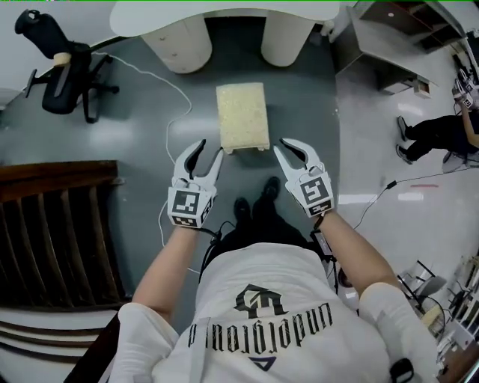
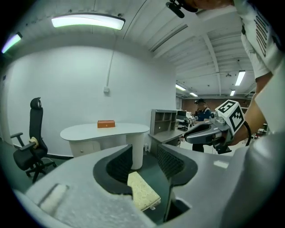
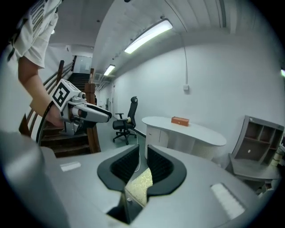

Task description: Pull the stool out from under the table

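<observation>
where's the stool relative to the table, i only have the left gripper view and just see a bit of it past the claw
observer: In the head view the stool stands clear of the white table, with a strip of dark floor between them.
operator: is the right claw on it
observer: No. The right gripper view shows the right claw with only a narrow gap between its jaws and nothing in it. The stool shows well below, through that gap.
operator: anything lying near the stool
observer: A white cable runs across the floor to the stool's left, seen from the head view.
</observation>
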Motion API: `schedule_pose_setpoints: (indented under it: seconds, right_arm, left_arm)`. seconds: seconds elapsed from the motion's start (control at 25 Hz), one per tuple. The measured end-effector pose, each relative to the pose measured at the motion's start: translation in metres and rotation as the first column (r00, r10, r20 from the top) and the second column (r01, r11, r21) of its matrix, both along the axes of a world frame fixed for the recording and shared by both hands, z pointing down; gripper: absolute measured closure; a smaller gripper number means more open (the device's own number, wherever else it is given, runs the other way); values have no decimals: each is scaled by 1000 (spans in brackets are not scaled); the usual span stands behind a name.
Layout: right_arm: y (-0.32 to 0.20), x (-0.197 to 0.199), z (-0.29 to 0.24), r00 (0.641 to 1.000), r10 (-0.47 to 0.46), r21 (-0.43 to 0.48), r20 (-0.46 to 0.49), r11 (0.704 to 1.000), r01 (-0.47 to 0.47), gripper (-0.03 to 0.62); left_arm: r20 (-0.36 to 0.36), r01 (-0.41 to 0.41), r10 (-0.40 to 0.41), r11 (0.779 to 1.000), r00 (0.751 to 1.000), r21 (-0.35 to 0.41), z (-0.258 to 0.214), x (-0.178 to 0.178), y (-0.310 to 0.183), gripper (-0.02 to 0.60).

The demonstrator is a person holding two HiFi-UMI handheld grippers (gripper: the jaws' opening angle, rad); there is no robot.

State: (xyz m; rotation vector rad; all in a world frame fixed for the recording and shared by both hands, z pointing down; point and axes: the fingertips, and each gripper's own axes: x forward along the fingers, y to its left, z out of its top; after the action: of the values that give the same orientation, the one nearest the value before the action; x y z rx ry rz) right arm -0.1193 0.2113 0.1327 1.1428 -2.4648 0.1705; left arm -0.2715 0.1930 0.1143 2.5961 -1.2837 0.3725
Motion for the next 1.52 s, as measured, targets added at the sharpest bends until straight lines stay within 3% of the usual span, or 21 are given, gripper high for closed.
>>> schedule_pose_setpoints:
  seconds: [0.24,0.48,0.72,1.08,1.52]
  right_arm:
    - [21,-11,-90,999,-6,91,35,996,2,580]
    - [50,-27,-146,999,-19,168,49,986,11,592]
    - [83,-33,-184,997,-19,207,74,978,4,592]
    - [129,-27,-210,993,-55,211,103,977,32,592]
    - [201,54,-210,987,-90,188,134,980,64,592]
  left_arm:
    - [-46,-48,52,996,998,81,-85,1,31,493]
    - [-70,-50,61,989,996,138,-131,-17,61,574]
    - [-75,-66,78,985,994,158,-160,-36,96,574]
    - [-91,-79,91,988,992,131,-162,-32,141,574]
    - [-122,-52,69,988,990,144,-178,52,210,574]
